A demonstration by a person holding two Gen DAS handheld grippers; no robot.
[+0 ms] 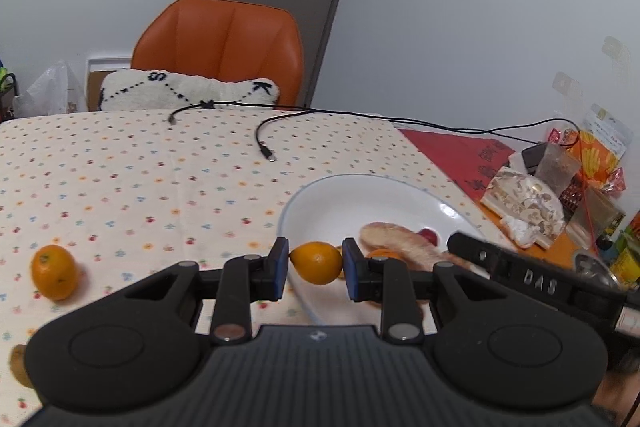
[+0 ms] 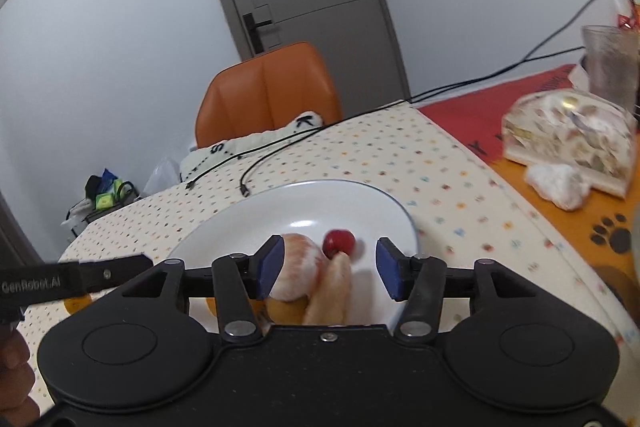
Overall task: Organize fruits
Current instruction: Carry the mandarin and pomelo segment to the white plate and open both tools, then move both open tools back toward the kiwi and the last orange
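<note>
Small orange held over the plate's near rim; at least one fruit is left out on the surface.

The small orange [image 1: 317,263] sits pinched between the jaws of the left gripper [image 1: 316,265], above the near edge of the white plate [image 1: 340,195], not yet set down. Already on the plate are a peeled citrus [image 2: 298,267], a red cherry-like fruit [image 2: 338,242] and other pieces partly hidden. The right gripper [image 2: 329,269] hangs over these with jaws wide and empty. Another orange [image 1: 53,271] lies well apart to the left on the dotted surface [image 1: 140,179], which looks open for a reach there; a cable [image 1: 264,143] lies beyond the plate, snack packets [image 1: 532,203] crowd the right.
</note>
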